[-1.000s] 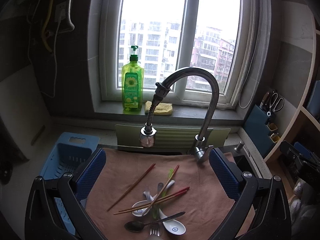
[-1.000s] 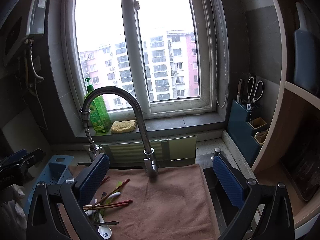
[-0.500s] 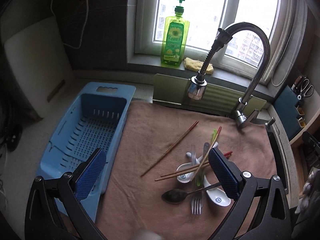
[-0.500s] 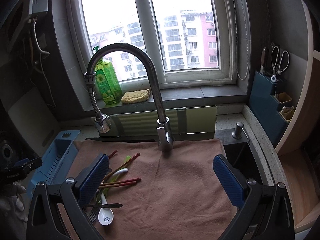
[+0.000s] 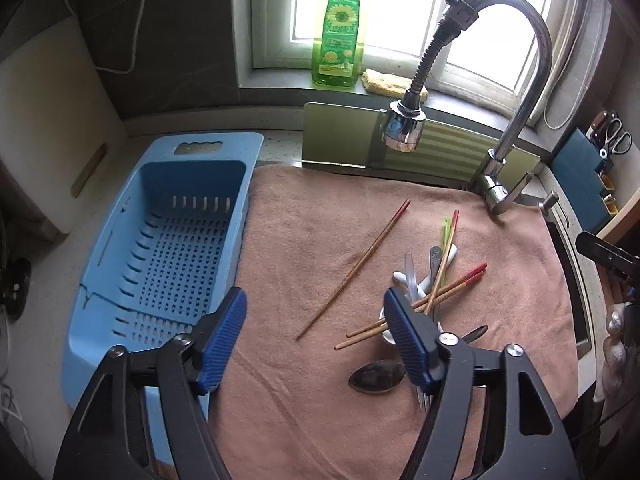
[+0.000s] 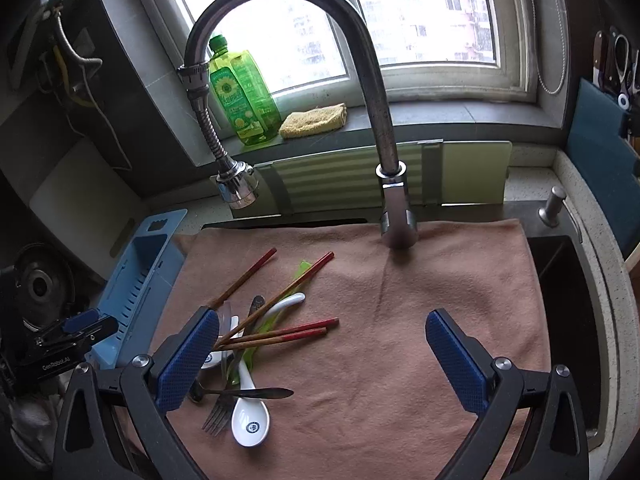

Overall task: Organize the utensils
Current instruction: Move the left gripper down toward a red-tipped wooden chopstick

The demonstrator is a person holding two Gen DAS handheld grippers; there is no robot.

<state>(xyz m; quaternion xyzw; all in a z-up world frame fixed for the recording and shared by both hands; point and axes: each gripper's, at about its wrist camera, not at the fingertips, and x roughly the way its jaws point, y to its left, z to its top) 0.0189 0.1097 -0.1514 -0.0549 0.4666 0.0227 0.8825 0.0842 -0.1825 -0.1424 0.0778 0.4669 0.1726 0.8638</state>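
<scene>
- The left gripper (image 5: 314, 338) hangs above a pinkish-brown towel (image 5: 328, 240) spread over the sink; its jaws have just been closing, yet they stand apart with nothing but towel between them.
- Its right pad overlaps the heap of utensils in the left wrist view; whether it touches them I cannot tell.
- The right gripper (image 6: 322, 354) is wide apart over the towel, holding nothing; its left pad sits in front of the near end of the heap.
- The heap lies on the towel's left half in the right wrist view: 3 red-tipped chopsticks (image 6: 280, 334) crossed over one another, a white ceramic spoon (image 6: 250, 414) with a blue mark in its bowl, a second white spoon (image 6: 286, 303) with its handle curving away, a fork (image 6: 218, 416), a dark metal spoon (image 5: 376, 376) and a green plastic piece (image 6: 302, 270) under the sticks.
- A 4th chopstick, the lone chopstick (image 5: 354, 270), lies apart from the heap, slanted, on bare towel towards the basket.
- A light-blue slotted basket (image 5: 120, 240) stands on the surface just beside the towel's left edge, with no utensil in it.
- A curved steel faucet (image 6: 372, 80) arches over the towel; behind it on the windowsill stand a green soap bottle (image 5: 338, 36) and a yellow sponge (image 6: 314, 120).
</scene>
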